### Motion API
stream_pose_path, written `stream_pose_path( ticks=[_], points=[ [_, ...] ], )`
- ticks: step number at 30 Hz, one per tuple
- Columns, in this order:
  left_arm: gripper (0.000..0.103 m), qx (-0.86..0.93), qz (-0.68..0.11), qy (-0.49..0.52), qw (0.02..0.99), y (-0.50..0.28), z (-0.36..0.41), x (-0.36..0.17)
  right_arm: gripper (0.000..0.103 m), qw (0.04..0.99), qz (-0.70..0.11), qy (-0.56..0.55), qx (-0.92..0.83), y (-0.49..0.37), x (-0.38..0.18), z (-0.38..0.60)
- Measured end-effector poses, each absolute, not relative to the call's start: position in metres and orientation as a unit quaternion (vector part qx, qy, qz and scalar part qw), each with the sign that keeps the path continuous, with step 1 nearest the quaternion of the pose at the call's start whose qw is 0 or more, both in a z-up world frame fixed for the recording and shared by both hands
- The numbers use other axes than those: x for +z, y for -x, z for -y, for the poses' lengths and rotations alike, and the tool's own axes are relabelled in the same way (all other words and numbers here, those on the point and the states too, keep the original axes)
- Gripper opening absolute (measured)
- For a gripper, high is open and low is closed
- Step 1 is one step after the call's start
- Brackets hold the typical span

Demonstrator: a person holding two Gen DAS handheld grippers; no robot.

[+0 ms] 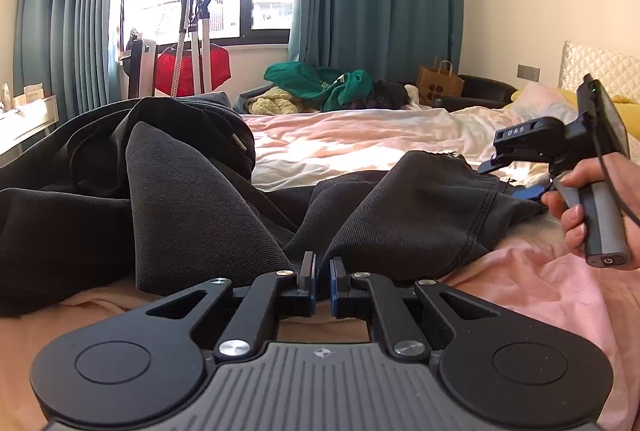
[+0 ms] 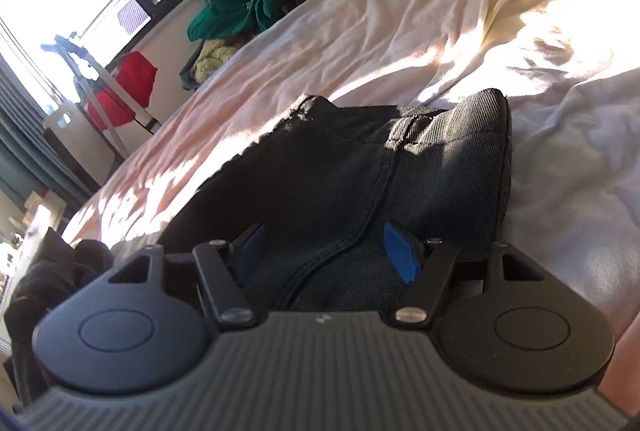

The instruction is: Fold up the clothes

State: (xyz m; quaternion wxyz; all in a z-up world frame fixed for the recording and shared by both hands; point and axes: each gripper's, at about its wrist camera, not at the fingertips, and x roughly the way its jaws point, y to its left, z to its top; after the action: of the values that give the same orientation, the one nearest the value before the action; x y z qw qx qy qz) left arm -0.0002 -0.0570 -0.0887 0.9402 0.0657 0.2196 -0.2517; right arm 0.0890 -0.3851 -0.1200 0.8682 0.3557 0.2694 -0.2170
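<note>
Dark grey-black trousers point(image 1: 192, 191) lie crumpled across the pink and white bed sheet point(image 1: 340, 147). My left gripper point(image 1: 323, 271) sits low at the near edge, shut on a gathered fold of the trousers, and the cloth fans out from its blue pads. A hand holds my right gripper point(image 1: 514, 181) at the far right end of the trousers. In the right wrist view my right gripper point(image 2: 326, 251) stands open. A stitched seam of the trousers point(image 2: 320, 171) lies between its blue pads point(image 2: 402, 253), and neither pad presses on it.
A green garment point(image 1: 320, 83) tops a heap of clothes beyond the bed, beside a brown paper bag point(image 1: 438, 81). A stand point(image 1: 196, 31) and a red item point(image 1: 192, 71) are by the window. Pillows point(image 1: 536, 99) lie at the right. The sheet point(image 2: 400, 31) stretches ahead.
</note>
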Motion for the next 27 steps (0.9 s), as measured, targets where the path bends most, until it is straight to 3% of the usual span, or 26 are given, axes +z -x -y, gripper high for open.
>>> stream_pose_path(
  ticks=[8,11,14,16,18,20,27],
  points=[
    [0.007,-0.261,-0.217,-0.058,0.939,-0.004,0.061,-0.086,0.066,0.866,-0.301,-0.326,-0.232,-0.108,-0.129,0.383],
    [0.007,-0.262,-0.222,-0.049,0.938,-0.005,0.062,-0.085,0.056,0.881,-0.342,-0.214,-0.249,-0.130,-0.129,0.357],
    [0.007,-0.263,-0.224,-0.046,0.937,-0.007,0.061,-0.085,0.046,0.880,-0.349,-0.190,-0.260,-0.132,-0.128,0.351],
    [0.007,-0.262,-0.226,-0.045,0.937,-0.008,0.061,-0.085,0.017,0.877,-0.352,-0.180,-0.274,-0.130,-0.127,0.353],
    [0.009,-0.261,-0.230,-0.040,0.937,-0.008,0.060,-0.085,0.014,0.877,-0.349,-0.183,-0.274,-0.126,-0.127,0.358],
    [0.009,-0.261,-0.231,-0.036,0.937,-0.008,0.059,-0.084,0.003,0.877,-0.345,-0.183,-0.281,-0.123,-0.124,0.360],
    [0.011,-0.258,-0.231,-0.035,0.937,-0.007,0.059,-0.084,0.003,0.888,-0.274,-0.260,-0.261,-0.106,-0.104,0.371]
  ],
)
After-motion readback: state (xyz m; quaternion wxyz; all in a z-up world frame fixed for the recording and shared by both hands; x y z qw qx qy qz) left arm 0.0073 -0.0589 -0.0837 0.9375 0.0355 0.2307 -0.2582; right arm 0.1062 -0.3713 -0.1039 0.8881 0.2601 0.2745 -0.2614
